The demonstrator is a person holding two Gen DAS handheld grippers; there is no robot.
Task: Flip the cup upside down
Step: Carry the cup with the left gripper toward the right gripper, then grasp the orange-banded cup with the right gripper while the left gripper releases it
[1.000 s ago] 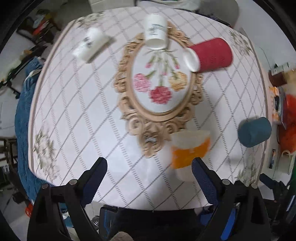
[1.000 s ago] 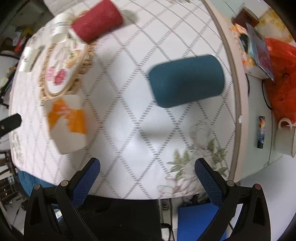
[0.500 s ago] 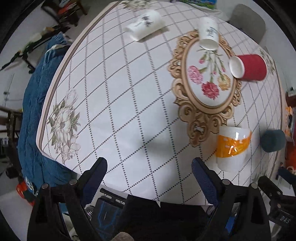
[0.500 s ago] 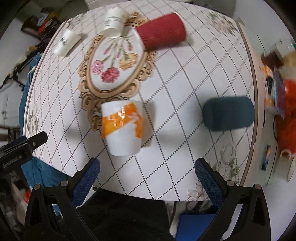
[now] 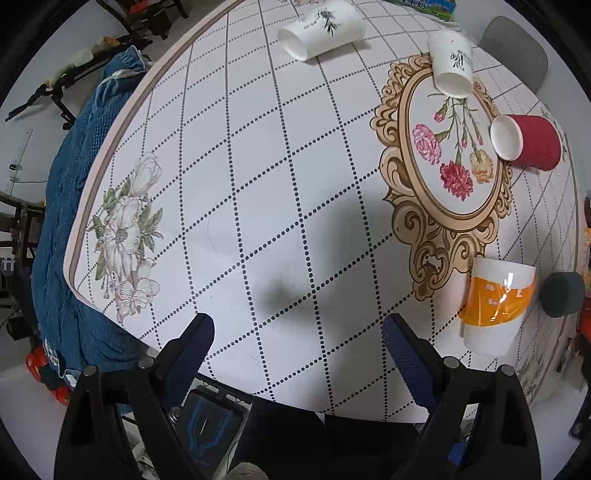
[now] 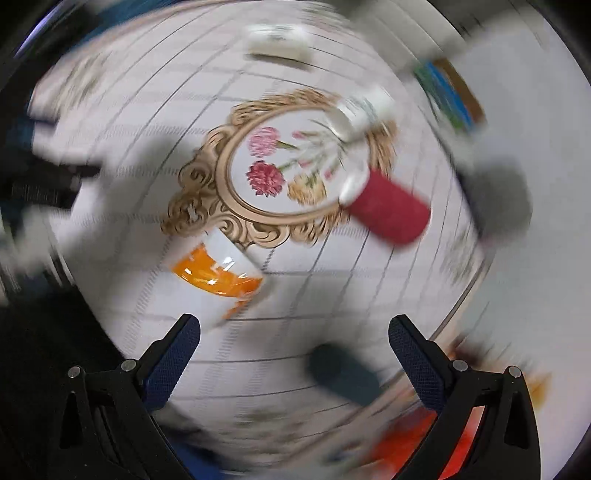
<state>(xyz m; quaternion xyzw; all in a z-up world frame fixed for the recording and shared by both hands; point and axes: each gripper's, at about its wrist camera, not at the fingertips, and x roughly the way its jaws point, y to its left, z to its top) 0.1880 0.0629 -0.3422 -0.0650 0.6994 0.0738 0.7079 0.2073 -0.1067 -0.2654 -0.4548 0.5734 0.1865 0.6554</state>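
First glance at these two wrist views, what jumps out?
The ornate gold oval frame with carnations printed on the tablecloth dominates, ringed by cups: a red cup on its side at the frame's right edge and a white-and-orange cup below the frame. Both the left gripper and the right gripper are open and hold nothing; the right wrist view is heavily motion-blurred.

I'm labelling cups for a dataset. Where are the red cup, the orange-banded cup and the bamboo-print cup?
red cup (image 5: 532, 147), left wrist view, on its ribbed side wall.
orange-banded cup (image 5: 495, 306), left wrist view, on the orange band.
bamboo-print cup (image 5: 325, 27), left wrist view, on its printed side.
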